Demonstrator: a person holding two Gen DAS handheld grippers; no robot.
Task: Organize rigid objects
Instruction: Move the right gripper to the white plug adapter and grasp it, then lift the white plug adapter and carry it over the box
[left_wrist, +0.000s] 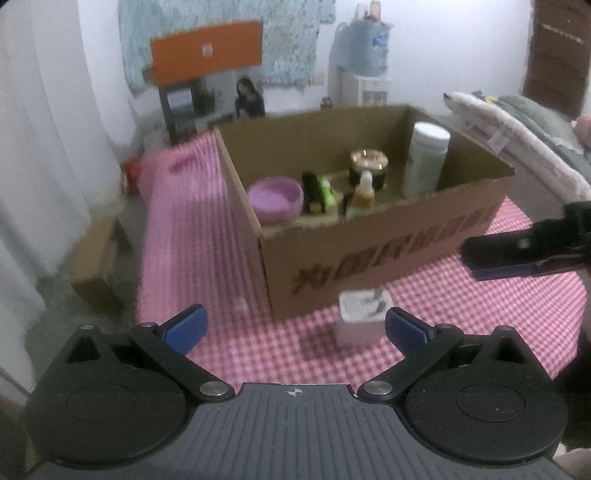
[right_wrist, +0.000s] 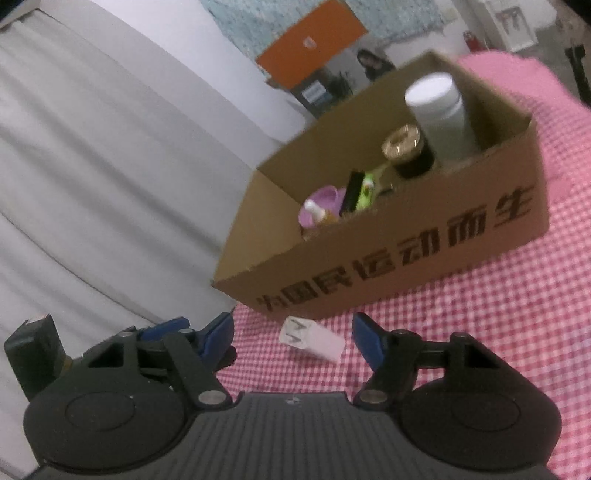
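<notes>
A white plug adapter (left_wrist: 361, 320) with metal prongs lies on the pink checked cloth just in front of the cardboard box (left_wrist: 388, 254). My left gripper (left_wrist: 293, 326) is open and empty, and the adapter sits near its right finger. My right gripper (right_wrist: 293, 338) is open and empty, with the adapter (right_wrist: 314, 340) on the cloth between its fingers. The box (right_wrist: 406, 254) holds a purple bowl (left_wrist: 275, 197), a tall white container (left_wrist: 424, 160), a gold-lidded dark jar (left_wrist: 368, 166), a small dropper bottle (left_wrist: 364, 195) and green and black tubes (left_wrist: 319, 192).
The right gripper's fingers (left_wrist: 517, 254) show at the right edge of the left wrist view. The pink checked cloth (left_wrist: 184, 240) covers a table. A small cardboard box (left_wrist: 98, 262) stands on the floor to the left. A water dispenser (left_wrist: 364, 62) stands behind. White curtains (right_wrist: 92, 147) hang at left.
</notes>
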